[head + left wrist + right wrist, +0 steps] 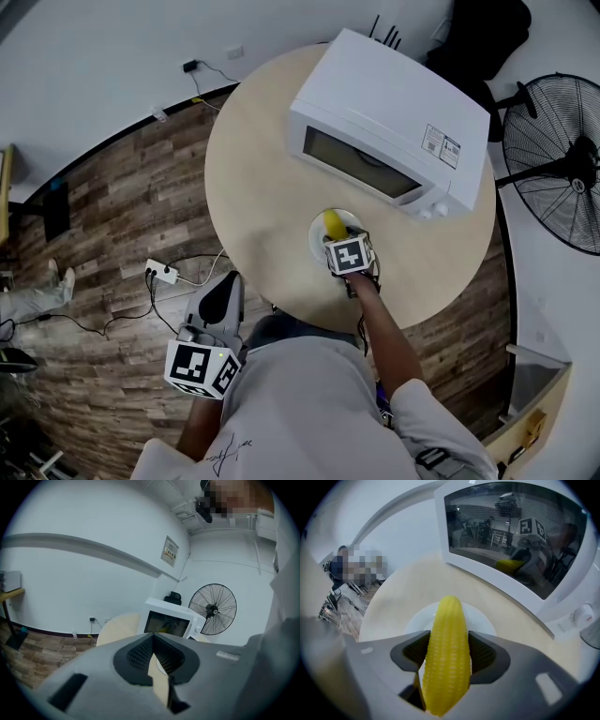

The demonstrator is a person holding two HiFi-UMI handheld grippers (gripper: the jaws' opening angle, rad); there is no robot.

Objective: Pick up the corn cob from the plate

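The yellow corn cob (447, 653) lies lengthwise between the jaws of my right gripper (449, 641), and both ribbed pads press on its sides. Its far end reaches out over the white plate (480, 618). From the head view, the right gripper (337, 238) points steeply down over the plate (317, 240) on the round table (253, 169), with the corn cob (334, 223) showing just beyond the marker cube. My left gripper (223, 292) hangs off the table's near edge at the person's side. Its jaws (153, 637) meet at the tips and hold nothing.
A white microwave (394, 112) with its door closed stands on the table just behind the plate. A black pedestal fan (558, 164) stands at the right. A power strip (161, 272) and cables lie on the wooden floor to the left.
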